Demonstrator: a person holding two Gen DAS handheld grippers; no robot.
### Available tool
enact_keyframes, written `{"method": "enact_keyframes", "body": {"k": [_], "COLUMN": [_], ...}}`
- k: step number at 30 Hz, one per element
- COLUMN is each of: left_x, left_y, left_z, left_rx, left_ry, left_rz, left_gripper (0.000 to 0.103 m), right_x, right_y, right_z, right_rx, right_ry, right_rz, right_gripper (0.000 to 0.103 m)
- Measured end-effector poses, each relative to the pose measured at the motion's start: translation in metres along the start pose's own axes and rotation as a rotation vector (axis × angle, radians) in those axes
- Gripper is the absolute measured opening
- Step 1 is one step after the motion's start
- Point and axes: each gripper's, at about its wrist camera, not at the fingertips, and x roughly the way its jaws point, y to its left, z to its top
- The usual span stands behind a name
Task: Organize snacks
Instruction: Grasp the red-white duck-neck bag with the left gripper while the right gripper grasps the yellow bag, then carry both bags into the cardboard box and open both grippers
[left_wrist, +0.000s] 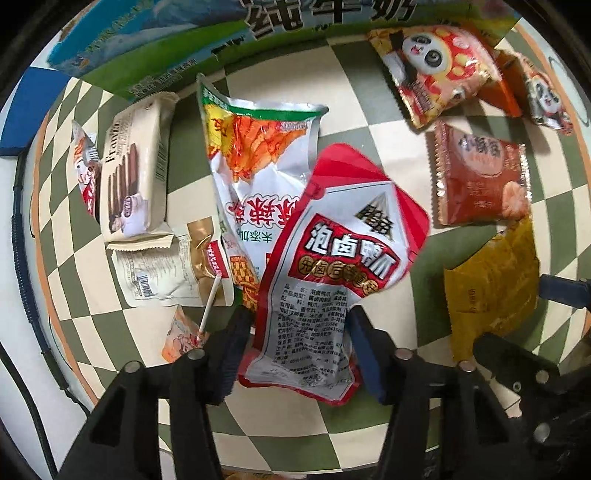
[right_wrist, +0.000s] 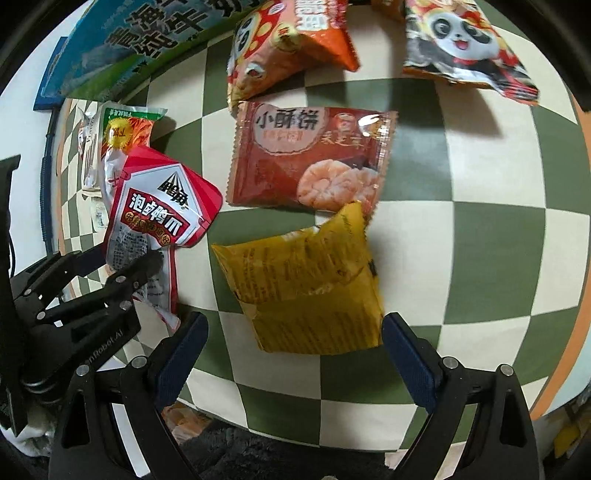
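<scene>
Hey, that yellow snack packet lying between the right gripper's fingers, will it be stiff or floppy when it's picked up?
Probably floppy: the yellow packet is a creased film wrapper with a torn-looking top edge. It looks puffy, so likely light and squashable. The film may be slippery, so the open right gripper should probably pinch across the body.

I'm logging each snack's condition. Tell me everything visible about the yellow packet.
The yellow packet is a glossy, crinkled pouch showing its back: dark fine print and a folded seam. It lies flat on the checkered cloth, puffed. Its top corner overlaps the red pastry packet. The open right tool frames its near edge without touching; whether the packet is sealed is unclear.
</scene>
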Motion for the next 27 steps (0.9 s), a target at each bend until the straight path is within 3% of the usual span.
{"method": "enact_keyframes", "body": {"k": [7,15,19,23,27], "left_x": [0.025,0.019,0.004,-0.002,-0.013], "left_y": [0.003,0.005,0.014,0.028,0.039], "left_z": [0.011,-0.025,-0.037,-0.045,-0.056], "left_rx": [-0.004,-0.063,-0.092,-0.146,-0.199], "left_ry": [-0.016,-0.028,-0.039,-0.043,-0.041], "left_rz": [0.011,0.009,0.027,0.013,-0.023], "left_gripper": [0.051,0.038,0.036,0.035,0.035], "right_x": [0.006,0.016,0.008,-0.005,-0.024], "right_y": [0.002,0.008,0.004,-0.009,-0.03], "right_z": [0.012,0.015,0.007,0.001,0.0], "right_rx": [0.001,0.011,-0.004,0.023,0.049], "right_ry": [0.006,0.015,-0.025,-0.055,-0.066], "right_rz": [-0.048,-0.159,-0.209,-0.174,-0.144], "right_gripper": [0.097,0.096,0.083,0.063,0.059]}}
